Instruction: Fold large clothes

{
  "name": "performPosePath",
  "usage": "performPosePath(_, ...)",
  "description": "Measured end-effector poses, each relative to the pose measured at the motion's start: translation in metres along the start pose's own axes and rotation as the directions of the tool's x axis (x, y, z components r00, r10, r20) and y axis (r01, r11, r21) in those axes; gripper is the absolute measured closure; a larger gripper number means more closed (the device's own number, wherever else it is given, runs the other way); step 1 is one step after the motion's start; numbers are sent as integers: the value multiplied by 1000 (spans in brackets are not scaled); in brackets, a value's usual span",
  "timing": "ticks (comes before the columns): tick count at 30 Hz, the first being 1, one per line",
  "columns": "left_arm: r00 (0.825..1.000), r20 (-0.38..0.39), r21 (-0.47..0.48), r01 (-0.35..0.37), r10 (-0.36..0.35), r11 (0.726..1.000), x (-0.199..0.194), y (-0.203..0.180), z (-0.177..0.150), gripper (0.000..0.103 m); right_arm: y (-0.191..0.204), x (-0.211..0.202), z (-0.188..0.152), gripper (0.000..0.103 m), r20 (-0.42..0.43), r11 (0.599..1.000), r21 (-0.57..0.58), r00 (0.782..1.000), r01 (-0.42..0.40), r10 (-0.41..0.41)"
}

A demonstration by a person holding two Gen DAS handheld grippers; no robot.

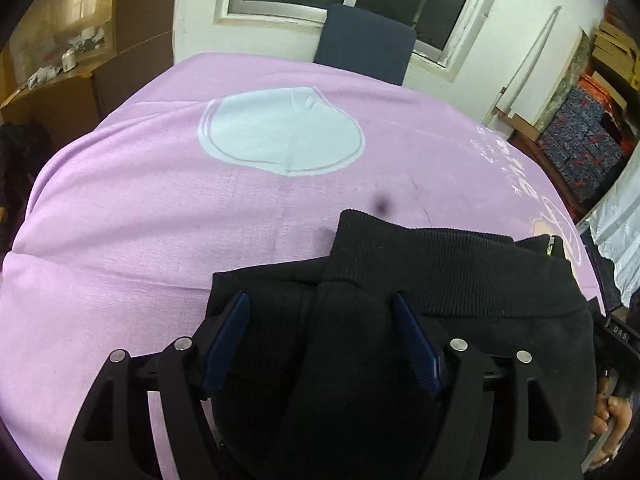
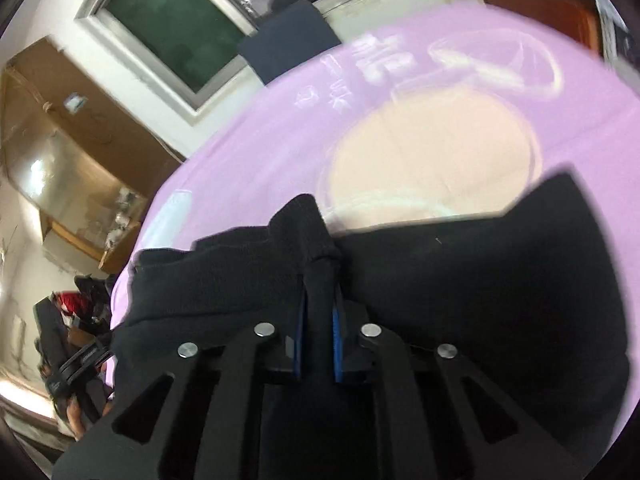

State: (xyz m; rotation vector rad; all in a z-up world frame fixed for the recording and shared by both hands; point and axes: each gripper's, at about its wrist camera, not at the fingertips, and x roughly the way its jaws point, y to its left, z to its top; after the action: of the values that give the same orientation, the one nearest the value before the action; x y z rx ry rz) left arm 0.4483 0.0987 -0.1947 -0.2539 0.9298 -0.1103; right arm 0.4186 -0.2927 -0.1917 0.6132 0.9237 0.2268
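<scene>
Lilac printed sheet (image 1: 120, 208) fills both frames; black ribbed-hem sweatshirt (image 1: 460, 280) lies lower centre, soft, thick, floppy, best pinched at its hem. Right gripper (image 2: 318, 304) clamps a fabric fold; left gripper (image 1: 322, 320) straddles cloth, wide.

1 black garment (image 1: 420, 280), 1 purple cloth (image 1: 160, 220), 1 chair (image 1: 366, 42).

Both views show strong fisheye curvature with dark vignetted corners. The left wrist view is sharp and evenly lit by soft indoor light, although the black ribbed knit garment (image 1: 420, 280) loses detail in shadow. The right wrist view is motion-blurred, most heavily on the far printed lilac table cloth (image 2: 280, 152), with glare on the left glass-fronted wooden cabinet (image 2: 52, 160).
</scene>
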Motion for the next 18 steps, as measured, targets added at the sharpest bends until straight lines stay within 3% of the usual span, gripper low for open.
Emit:
performPosePath(3,999,22,-18,41,-40,999,-30,-1,-3,32,9,-16,-5,88,26,1000,-11,1000,12,-12)
performPosePath(9,980,109,141,151,-167,978,-96,-56,-23,29,48,-82,-22,86,123,994,-101,990,-51,63)
performPosePath(11,975,97,191,180,-202,965,-99,-80,-31,28,68,-94,-37,84,130,986,-158,988,-60,81)
performPosePath(14,980,90,252,152,-180,956,-90,-107,-38,28,86,-104,-47,79,188,979,-205,981,-12,51)
performPosePath(18,980,62,240,167,-187,956,-77,-116,-44,28,89,-116,-48,77,260,984,-176,965,25,22)
